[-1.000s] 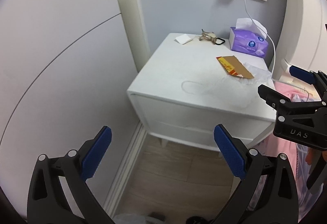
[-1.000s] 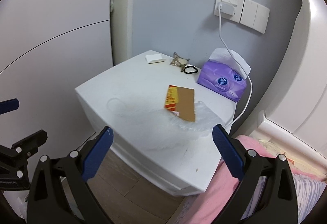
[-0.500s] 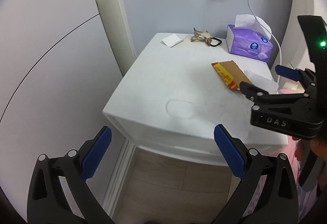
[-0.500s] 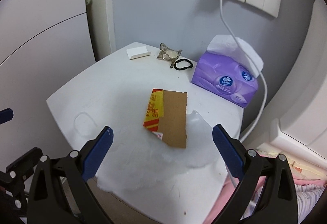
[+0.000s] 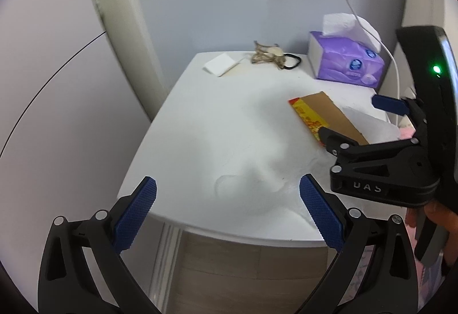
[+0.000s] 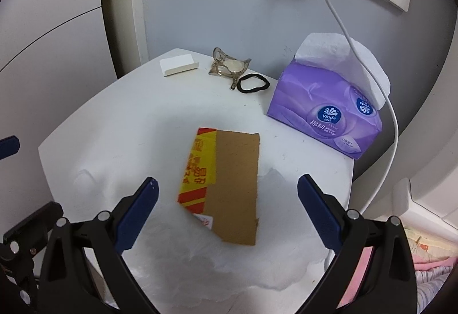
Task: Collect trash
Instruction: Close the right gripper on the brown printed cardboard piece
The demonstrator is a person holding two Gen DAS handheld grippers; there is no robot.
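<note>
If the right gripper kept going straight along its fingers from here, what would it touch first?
Most likely the torn cardboard piece, which lies flat on the white nightstand directly between the right gripper's open fingers. Depth is unclear, so the crumpled clear plastic under the cardboard's near end could be met first.

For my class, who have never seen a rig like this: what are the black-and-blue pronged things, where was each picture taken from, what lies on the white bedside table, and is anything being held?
They are two hand-held grippers, one in each of a person's hands, each carrying a forward-looking fisheye camera. One picture looks along the left gripper, the other along the right gripper. On the bedside table lie a torn cardboard piece on thin clear plastic, a purple tissue pack, a hair clip, a black hair tie and a small white box. Both sets of jaws stand open; nothing is held.
</note>
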